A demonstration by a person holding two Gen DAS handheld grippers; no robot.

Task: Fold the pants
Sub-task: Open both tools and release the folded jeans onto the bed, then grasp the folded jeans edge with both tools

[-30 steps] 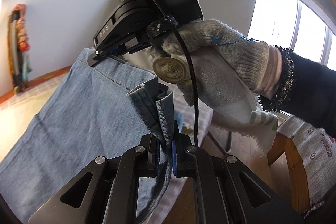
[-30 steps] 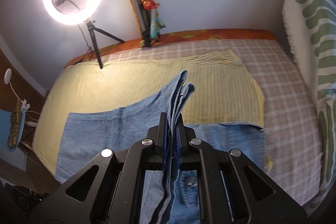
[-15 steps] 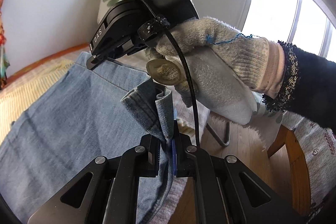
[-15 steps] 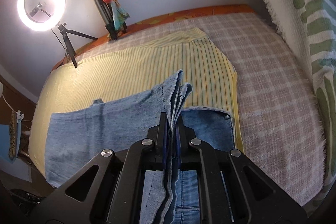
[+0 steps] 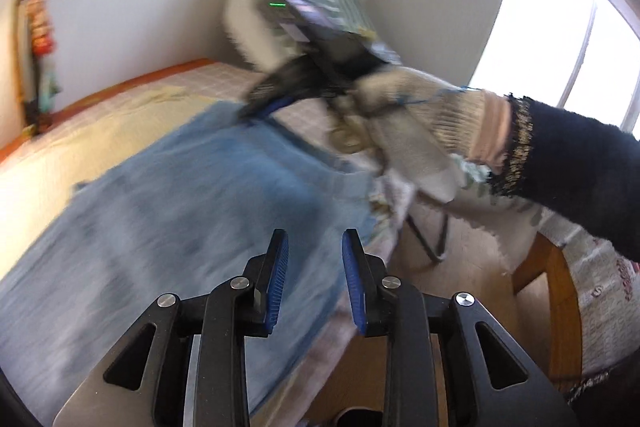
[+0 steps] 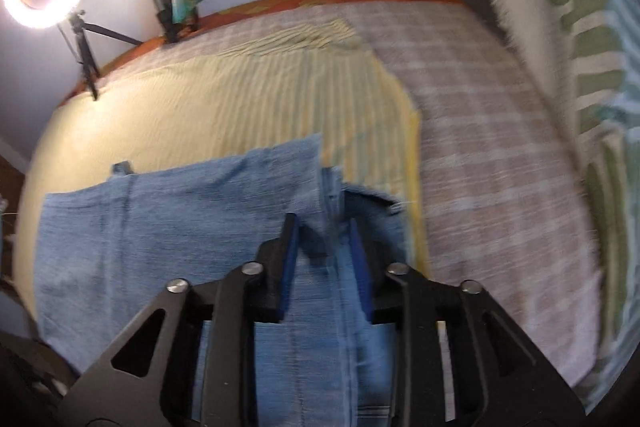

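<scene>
Release stage of a fold. The jeans (image 6: 168, 227) lie on a yellow sheet (image 6: 224, 107) over a checked cover (image 6: 480, 155), near the bed's edge, with one layer turned over another. The left view is heavily blurred, so fine detail there cannot be read.

Left gripper (image 5: 314, 259): the jaws have just been opening and now stand apart. No cloth lies between the blue pads (image 5: 280, 275); the denim edge sits beyond and below them.

Right gripper (image 6: 326, 239): the jaws have likewise just been opening. A ridge of denim runs up between them, but the pads (image 6: 290, 255) do not press on it, so nothing is held. In the left view this tool (image 5: 304, 83) appears over the far corner of the jeans, carried by a gloved hand (image 5: 404, 131).

Risks, as judged from this layout. The ridge between the right jaws may catch on a pad as the tool lifts away, dragging the top layer and undoing the fold. The upper layer's corner looks offset from the lower one, so edges may end up misaligned unless smoothed. The near edge lies close to the bed's side above the floor (image 5: 460, 291); a careless tug could slide the jeans off.
</scene>
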